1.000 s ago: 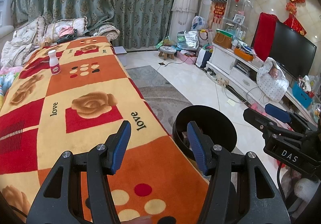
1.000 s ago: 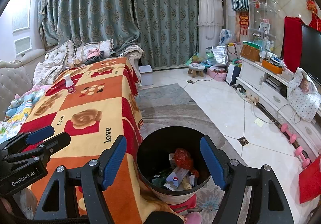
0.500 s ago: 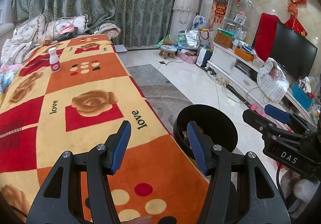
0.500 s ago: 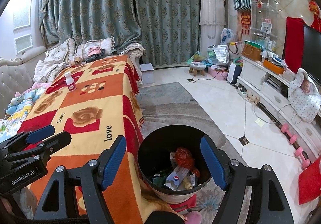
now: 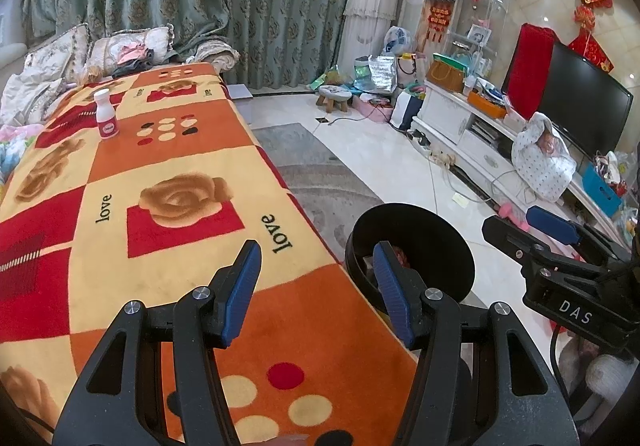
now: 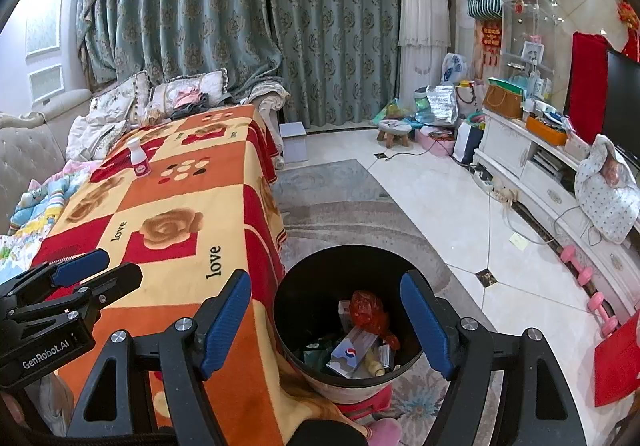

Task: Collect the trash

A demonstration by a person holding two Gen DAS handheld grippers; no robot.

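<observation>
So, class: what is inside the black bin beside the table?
In the black bin: a red crumpled wrapper, a white carton with a red-blue logo and other scraps. Whatever lies beneath them is covered.

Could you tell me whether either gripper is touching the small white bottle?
Apart. Both wrist views show the white bottle standing far up the blanket, beyond both open grippers.

Two hand-held grippers, black frames, blue finger pads

Left gripper point(image 5: 316, 266): black plastic frame with triangular cut-outs, silver screws at the pivots, ribbed blue pads on both fingers point(image 5: 244, 286); its side reads "GenRobot.AI" in white in the right wrist view. Right gripper point(image 6: 326, 310): same black frame, silver screws, blue-padded fingers point(image 6: 426, 322); white "DAS" lettering and a black cable show in the left wrist view.
</observation>
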